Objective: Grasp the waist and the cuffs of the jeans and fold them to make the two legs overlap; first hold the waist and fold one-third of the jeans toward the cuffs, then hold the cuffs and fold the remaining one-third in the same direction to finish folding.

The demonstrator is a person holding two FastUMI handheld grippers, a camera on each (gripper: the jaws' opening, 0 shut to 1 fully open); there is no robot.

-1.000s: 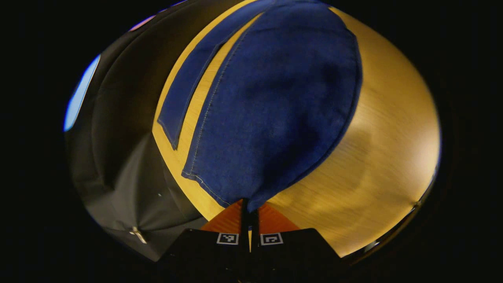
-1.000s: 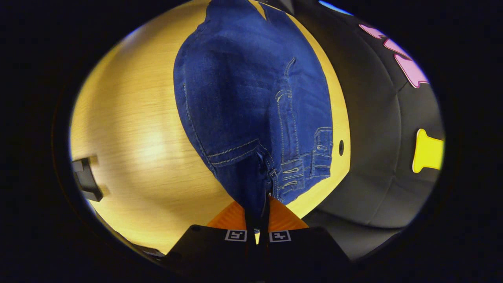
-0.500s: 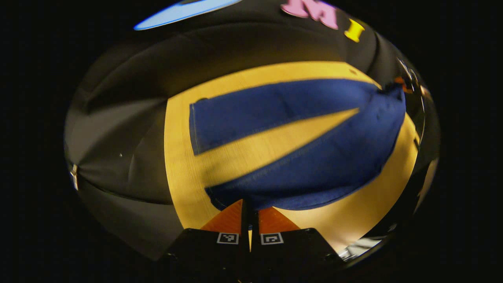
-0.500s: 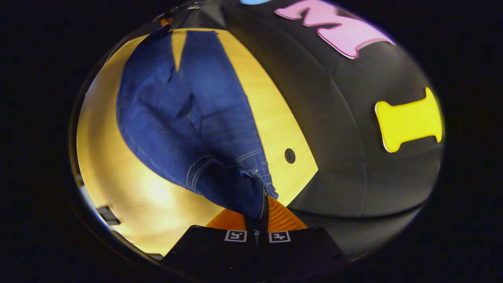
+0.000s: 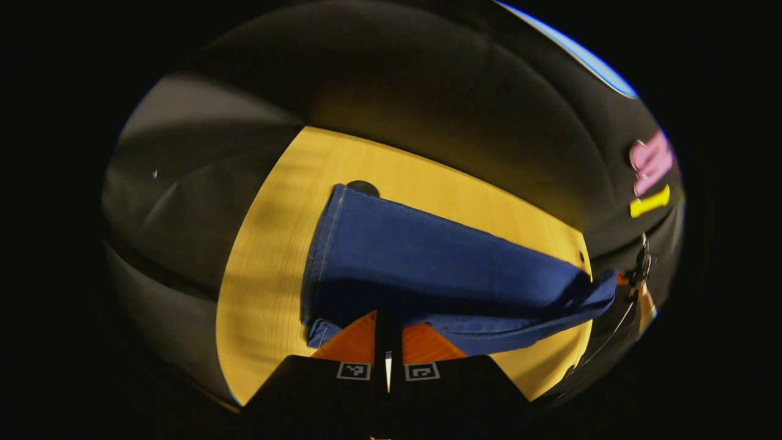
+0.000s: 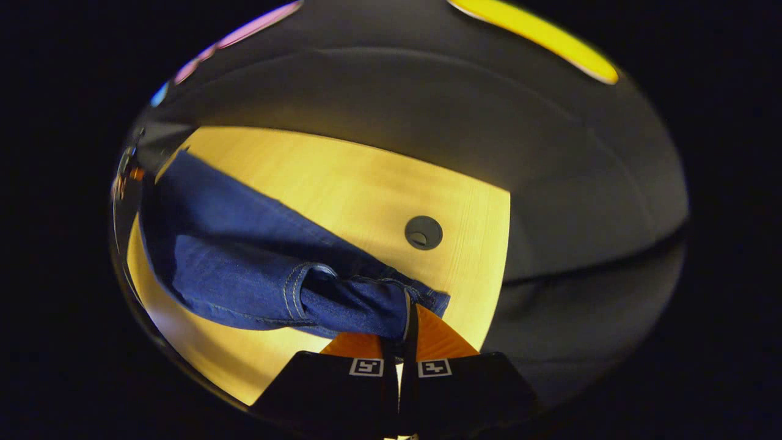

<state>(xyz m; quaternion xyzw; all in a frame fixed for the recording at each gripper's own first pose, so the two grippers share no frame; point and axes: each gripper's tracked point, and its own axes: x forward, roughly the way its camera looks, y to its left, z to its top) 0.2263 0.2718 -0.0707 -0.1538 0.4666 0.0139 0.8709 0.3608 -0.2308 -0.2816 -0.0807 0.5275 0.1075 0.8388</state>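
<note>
Left claw [image 5: 387, 318]: closed down to a thin slit, with the cuff [image 5: 342, 330] of the upper leg pinched between both fingers at the near edge of the cloth.
Right claw [image 6: 405, 324]: closed to a thin slit, with the waist [image 6: 391, 305] end pinched between both fingers; stitched seams and a folded hem are seen just to the left of the grip.
Jeans [image 5: 440, 263]: laid lengthwise across the table [image 5: 269, 256], one leg spread flat on the wood and the other held over it, so that the two legs are nearly overlapped. In the left gripper view the cloth is seen running off to the right, where the other claw is glimpsed at the far end. In the right gripper view the jeans [image 6: 244, 269] are seen stretching away to the left.
Table: light wood, bare on both sides of the cloth.
Hole [image 6: 423, 232]: round, dark, set in the tabletop near the waist, apart from the cloth.
</note>
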